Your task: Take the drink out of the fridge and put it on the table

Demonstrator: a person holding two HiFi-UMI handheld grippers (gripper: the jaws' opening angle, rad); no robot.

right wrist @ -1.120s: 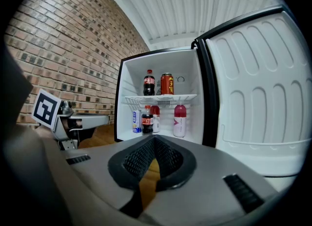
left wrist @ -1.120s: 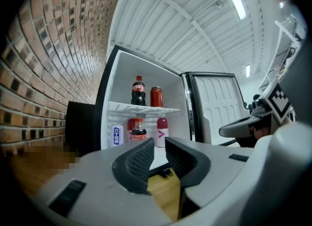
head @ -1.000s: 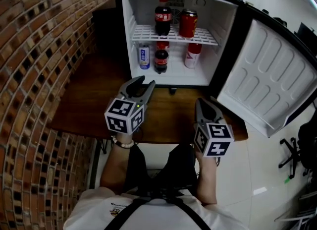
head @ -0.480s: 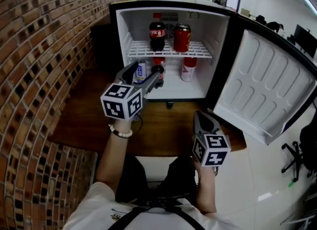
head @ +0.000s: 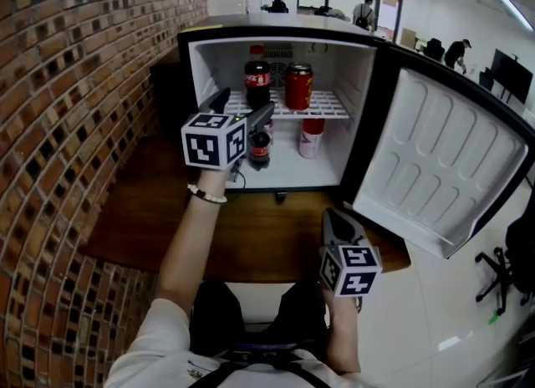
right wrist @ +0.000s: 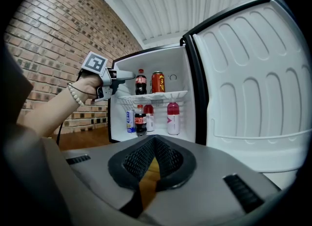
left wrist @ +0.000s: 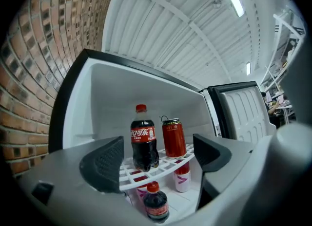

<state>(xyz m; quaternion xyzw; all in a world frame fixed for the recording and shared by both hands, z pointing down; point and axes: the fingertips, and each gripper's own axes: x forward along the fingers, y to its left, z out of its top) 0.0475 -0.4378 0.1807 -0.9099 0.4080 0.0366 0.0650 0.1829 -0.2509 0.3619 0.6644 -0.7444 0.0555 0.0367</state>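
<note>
**Head view.** The black mini fridge with a white lining (head: 276, 33) stands at the back edge of the brown wooden table (head: 276, 240). Its white-lined door (head: 435, 156) is swung open to the right, and a brick wall (head: 75, 85) runs along the left. On the white wire shelf (head: 330, 109) a dark plastic cola bottle with a red cap (head: 257, 85) stands towards the left edge. A red metal can (head: 298, 87) stands just beside it on the right. On the fridge floor below are a small dark cola bottle (head: 260, 150) and a white bottle with a pink top (head: 310, 137). All the drinks are inside the fridge. The left gripper (head: 244, 106) is raised at the fridge mouth, in front of the shelf's left edge. The right gripper (head: 333, 221) hangs low near the table's front right corner.

**Left gripper view.** The left gripper (left wrist: 157, 159) has its jaws spread and opening, and the pads touch nothing. Farther back between them, the cola bottle (left wrist: 144, 144) and the can (left wrist: 173, 137) stand on the shelf (left wrist: 146, 176). The small cola bottle (left wrist: 157, 208) shows under the shelf's front edge.

**Right gripper view.** The right gripper (right wrist: 153, 147) has its jaws clenched together with nothing between them. Beyond it, a hand with a bead bracelet (right wrist: 85, 86) holds the left gripper (right wrist: 124, 76) up to the shelf. A blue-and-white can (right wrist: 129, 121) stands at the left edge of the fridge floor, just beside the small cola bottle (right wrist: 140, 121).
</note>
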